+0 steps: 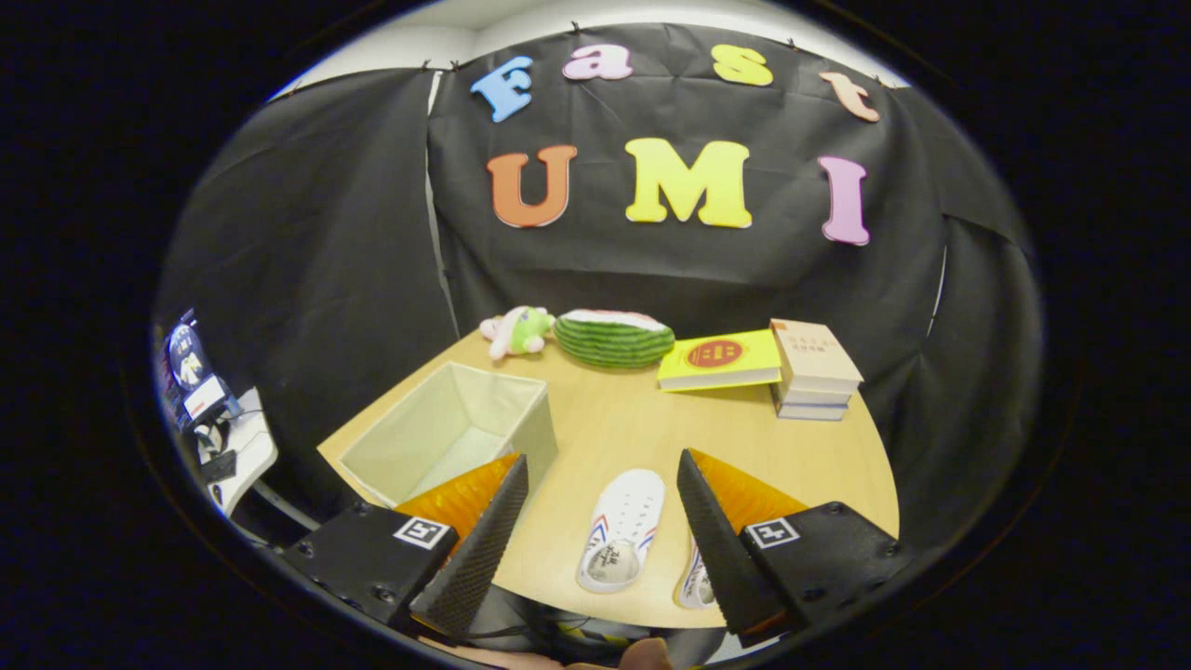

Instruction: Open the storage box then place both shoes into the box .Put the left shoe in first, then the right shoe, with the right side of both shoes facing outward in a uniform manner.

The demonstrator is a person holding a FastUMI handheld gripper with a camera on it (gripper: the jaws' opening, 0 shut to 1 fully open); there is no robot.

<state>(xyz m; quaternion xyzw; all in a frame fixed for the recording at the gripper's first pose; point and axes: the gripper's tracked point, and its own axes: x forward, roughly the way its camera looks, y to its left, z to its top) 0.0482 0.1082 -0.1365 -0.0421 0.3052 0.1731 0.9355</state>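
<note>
Below, fingers (600, 498) apart, white shoe (622, 529) between them, storage box (451, 430) open-topped.

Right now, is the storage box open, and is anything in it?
Open and empty: the storage box has no lid on and its bare inside shows. Both shoes lie on the table. The gripper is open.
</note>
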